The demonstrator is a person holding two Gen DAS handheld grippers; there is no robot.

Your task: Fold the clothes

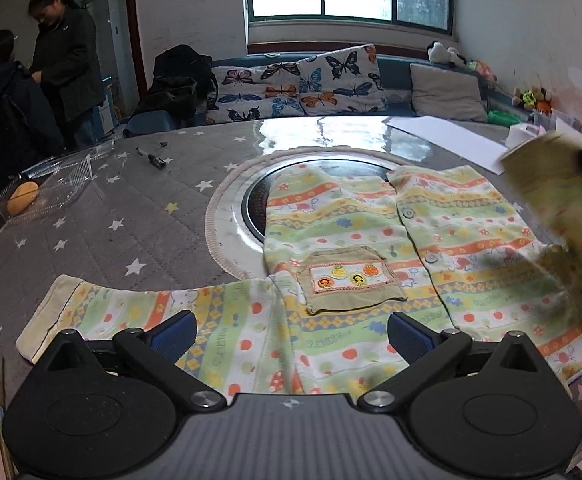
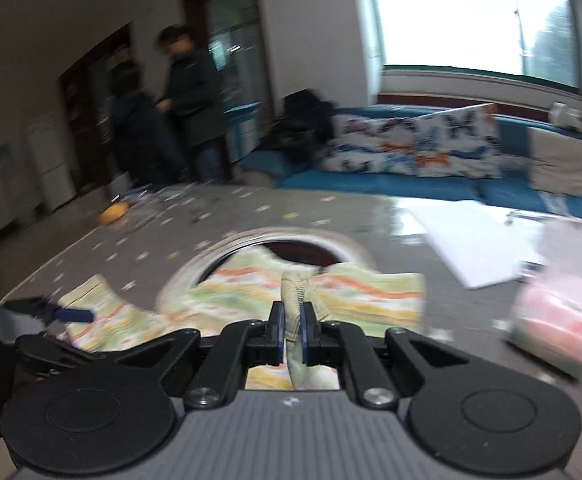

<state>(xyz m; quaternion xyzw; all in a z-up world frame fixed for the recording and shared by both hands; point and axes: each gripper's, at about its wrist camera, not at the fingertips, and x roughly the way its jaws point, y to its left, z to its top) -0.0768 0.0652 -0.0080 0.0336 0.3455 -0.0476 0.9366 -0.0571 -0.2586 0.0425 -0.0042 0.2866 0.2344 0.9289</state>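
Shirt sleeve (image 2: 293,300) between right jaws

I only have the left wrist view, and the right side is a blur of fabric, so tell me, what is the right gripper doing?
Observer: The right gripper is shut on the sleeve cuff of the shirt, lifted off the table.
Operator: Is my left gripper visible from over there?
Observer: Yes, at the left edge: the left gripper hangs above the other sleeve, and its blue fingertips hold nothing.
Operator: Anything near the right side of the table?
Observer: A pink object sits there, too blurred to identify.
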